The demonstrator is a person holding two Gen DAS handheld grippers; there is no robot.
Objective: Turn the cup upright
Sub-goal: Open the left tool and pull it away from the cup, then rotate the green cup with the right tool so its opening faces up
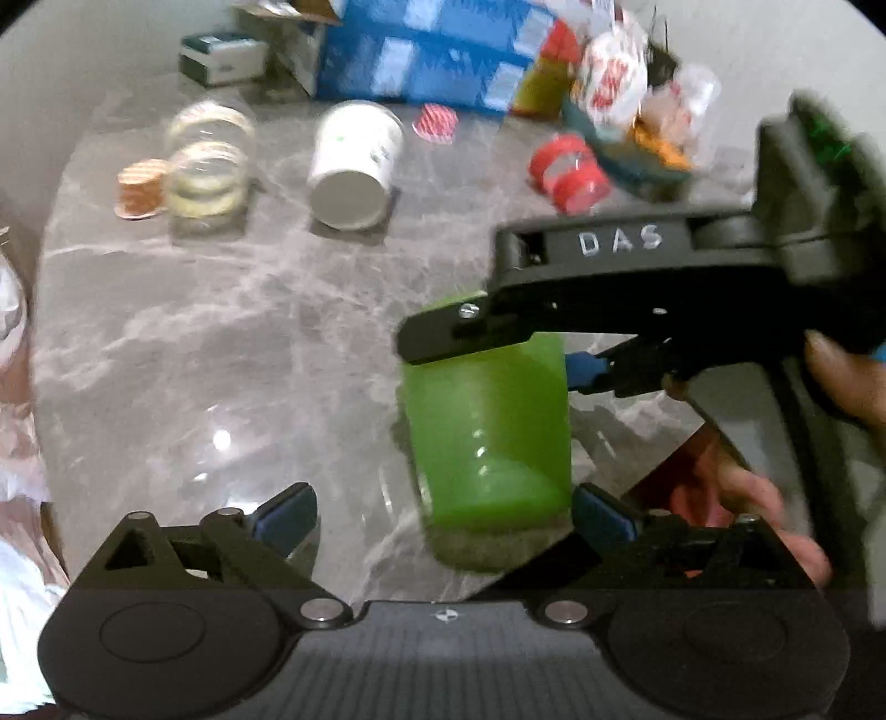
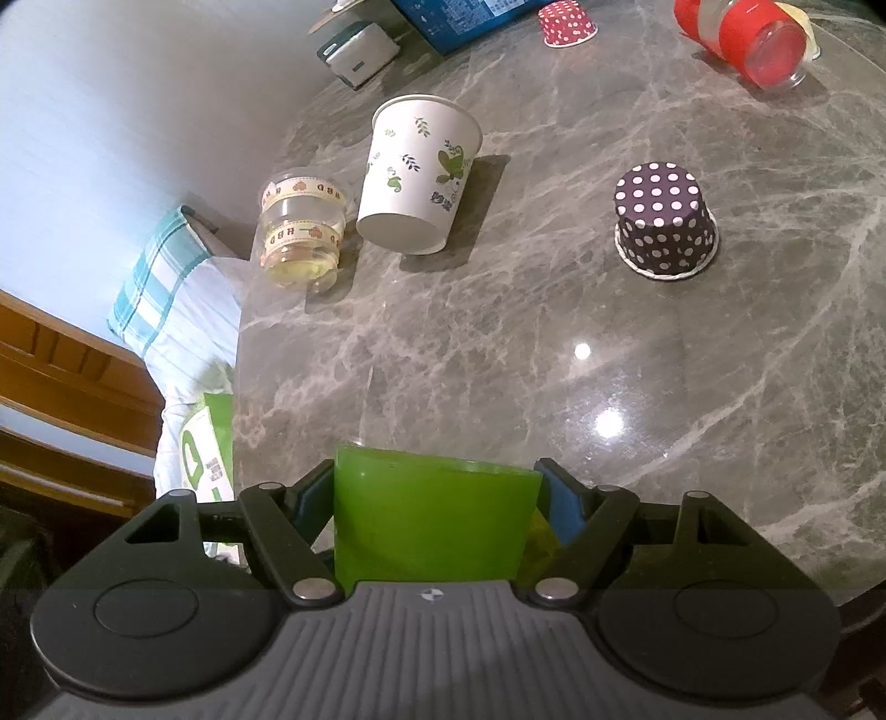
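Observation:
A translucent green cup (image 1: 490, 432) is held above the marble table (image 1: 221, 343) by my right gripper (image 1: 501, 346), whose black and blue jaws clamp it from the right. In the right wrist view the green cup (image 2: 432, 518) sits between the blue pads (image 2: 556, 507) of my right gripper (image 2: 434, 512), shut on it. My left gripper (image 1: 443, 520) is open, its right pad (image 1: 601, 518) close to the cup's lower end; I cannot tell whether it touches. The cup looks upside down or tilted, its orientation unclear.
A white leaf-print paper cup (image 2: 418, 180) and a purple polka-dot cup (image 2: 662, 221) stand inverted on the table. A clear ribboned jar (image 2: 302, 235), a red jar (image 2: 747, 39) on its side, a blue box (image 1: 437, 52) and snack bags (image 1: 626, 94) lie further back. The table edge (image 2: 238, 354) drops at left.

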